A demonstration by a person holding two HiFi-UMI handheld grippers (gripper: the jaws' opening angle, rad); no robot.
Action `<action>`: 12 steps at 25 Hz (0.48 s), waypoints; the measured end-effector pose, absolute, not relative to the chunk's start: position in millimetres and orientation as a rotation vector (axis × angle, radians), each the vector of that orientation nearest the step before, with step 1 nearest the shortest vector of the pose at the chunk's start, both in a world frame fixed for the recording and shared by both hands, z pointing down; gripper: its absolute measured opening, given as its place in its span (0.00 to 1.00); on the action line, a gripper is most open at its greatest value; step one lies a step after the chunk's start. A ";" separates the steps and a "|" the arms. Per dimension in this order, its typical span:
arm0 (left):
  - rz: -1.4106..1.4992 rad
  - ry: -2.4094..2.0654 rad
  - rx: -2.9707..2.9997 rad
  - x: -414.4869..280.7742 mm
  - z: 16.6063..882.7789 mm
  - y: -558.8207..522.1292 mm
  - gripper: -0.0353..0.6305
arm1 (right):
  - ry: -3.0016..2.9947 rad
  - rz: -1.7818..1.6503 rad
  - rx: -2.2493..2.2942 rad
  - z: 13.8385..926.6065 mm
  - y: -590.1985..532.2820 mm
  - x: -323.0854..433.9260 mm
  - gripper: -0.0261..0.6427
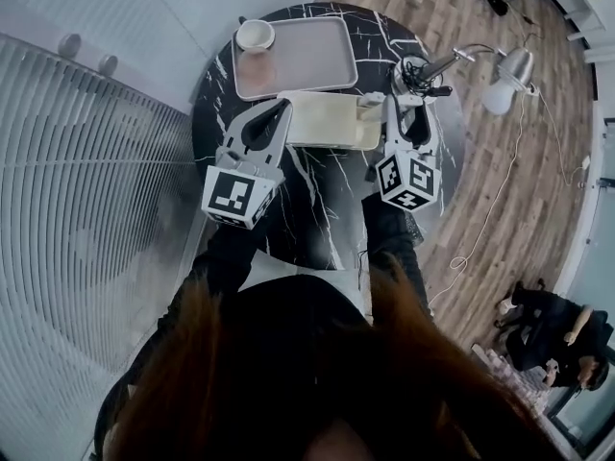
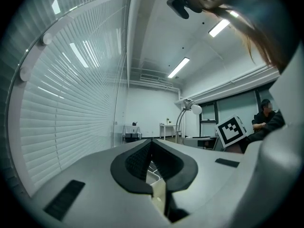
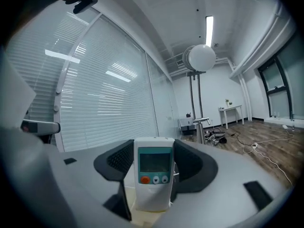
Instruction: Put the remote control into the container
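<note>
We pinch the remote control [image 3: 153,175] in our right gripper [image 3: 153,147] over the container's [image 1: 327,123] right end; our left gripper [image 2: 152,144], pressed together and empty, hovers at its left end.

text: none legible | remote control [image 3: 153,175]: no print readable | marker cubes [image 1: 238,196]: patterns only

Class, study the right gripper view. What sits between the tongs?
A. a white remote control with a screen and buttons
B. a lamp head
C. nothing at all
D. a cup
A: in the right gripper view, the tongs of the right gripper are closed on either side of the white remote control, whose screen and orange button face the camera.
</note>
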State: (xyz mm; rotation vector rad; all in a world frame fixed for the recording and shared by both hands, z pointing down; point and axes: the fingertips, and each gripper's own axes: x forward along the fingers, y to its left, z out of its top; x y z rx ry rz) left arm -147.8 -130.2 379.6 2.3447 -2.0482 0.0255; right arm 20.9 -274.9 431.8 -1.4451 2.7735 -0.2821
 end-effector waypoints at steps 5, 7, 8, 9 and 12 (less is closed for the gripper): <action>0.032 -2.056 2.330 -151.5 381.8 -128.7 0.05 | 2.748 -0.271 -1.473 434.4 -275.5 21.6 0.44; 0.032 -2.056 2.331 -150.8 381.6 -128.4 0.05 | 2.733 -0.283 -1.486 437.2 -275.6 22.1 0.44; 0.032 -2.055 2.333 -150.2 381.4 -128.1 0.05 | 2.725 -0.288 -1.495 439.1 -275.2 22.5 0.44; 0.032 -2.054 2.334 -149.6 381.2 -127.7 0.05 | 2.718 -0.291 -1.503 440.9 -274.4 23.0 0.44; 0.035 -2.051 2.336 -148.0 381.4 -126.6 0.05 | 2.718 -0.290 -1.516 447.9 -270.0 22.0 0.44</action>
